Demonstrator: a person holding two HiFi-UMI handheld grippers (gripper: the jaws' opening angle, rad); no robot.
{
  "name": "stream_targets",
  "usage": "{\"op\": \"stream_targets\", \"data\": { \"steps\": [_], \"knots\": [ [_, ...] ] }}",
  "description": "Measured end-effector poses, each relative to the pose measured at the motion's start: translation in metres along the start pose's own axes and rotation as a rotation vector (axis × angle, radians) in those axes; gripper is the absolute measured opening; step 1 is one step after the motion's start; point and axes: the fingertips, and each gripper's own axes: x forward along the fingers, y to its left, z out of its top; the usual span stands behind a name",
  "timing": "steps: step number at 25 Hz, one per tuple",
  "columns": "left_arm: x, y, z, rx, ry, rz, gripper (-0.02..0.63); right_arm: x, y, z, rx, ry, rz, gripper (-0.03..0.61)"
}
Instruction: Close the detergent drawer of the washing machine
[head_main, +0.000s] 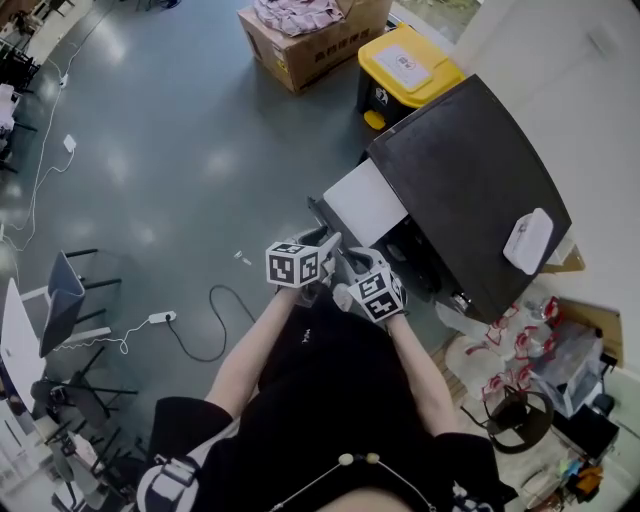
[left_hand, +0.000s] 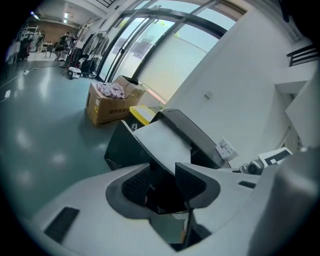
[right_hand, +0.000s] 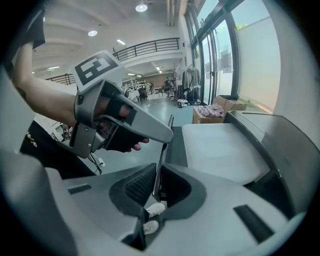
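your right fingers (right_hand: 134, 186) are clenched on the thin front edge of the drawer (head_main: 365, 205); your left fingers (left_hand: 192, 182) stand apart around its corner. it juts well out of the machine (head_main: 470, 190). closing looks in hand: push straight in, level.

Grey glossy floor (head_main: 180, 130) with soft light glare, white wall (head_main: 560, 70) on the right. Far side: open cardboard box (head_main: 330, 55) of clothes, yellow-lidded bin (head_main: 408, 62) just right of it. Near left: dark chairs (head_main: 65, 290), white power strip (head_main: 160, 317) and a looping black cable (head_main: 205, 320). Tall glazed windows (left_hand: 160, 45) let in daylight, round ceiling lights (right_hand: 141, 7) are on, and a railed mezzanine (right_hand: 147, 48) sits far back
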Motion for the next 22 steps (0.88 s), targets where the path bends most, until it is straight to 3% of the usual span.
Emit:
{"op": "stream_targets", "data": {
  "steps": [22],
  "knots": [
    [0.052,-0.026,0.032,0.01,0.051,-0.092,0.158,-0.014,-0.069,0.005,0.054,-0.002,-0.137,0.038]
  ]
}}
